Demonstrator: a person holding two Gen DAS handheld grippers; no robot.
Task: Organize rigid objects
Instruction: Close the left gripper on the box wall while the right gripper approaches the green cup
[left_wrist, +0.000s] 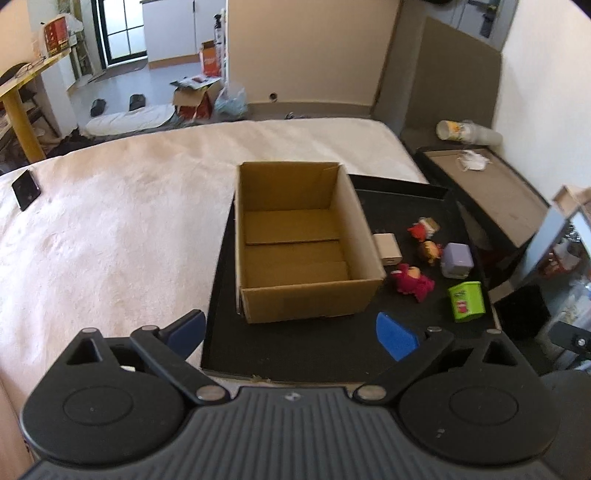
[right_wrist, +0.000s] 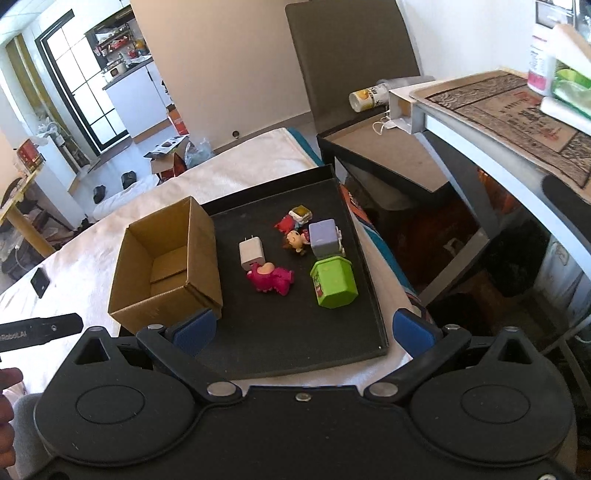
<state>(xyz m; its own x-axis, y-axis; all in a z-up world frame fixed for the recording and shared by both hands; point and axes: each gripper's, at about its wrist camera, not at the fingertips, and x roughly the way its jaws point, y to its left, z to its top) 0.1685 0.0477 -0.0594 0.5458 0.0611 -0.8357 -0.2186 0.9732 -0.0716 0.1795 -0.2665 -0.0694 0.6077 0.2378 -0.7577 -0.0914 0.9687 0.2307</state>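
The right gripper (right_wrist: 302, 330) hangs with jaws wide apart, holding nothing. Ahead at twelve o'clock, on the black tray (right_wrist: 373, 295), lie the green container (right_wrist: 334, 282), pink plush toy (right_wrist: 271, 278) and white charger (right_wrist: 251, 253). The cardboard box (right_wrist: 166, 266) stands at ten o'clock. The left gripper (left_wrist: 291, 332) also gapes, the box's opening straight ahead.

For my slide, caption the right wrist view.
Open right gripper above black tray: toys beside empty cardboard box.
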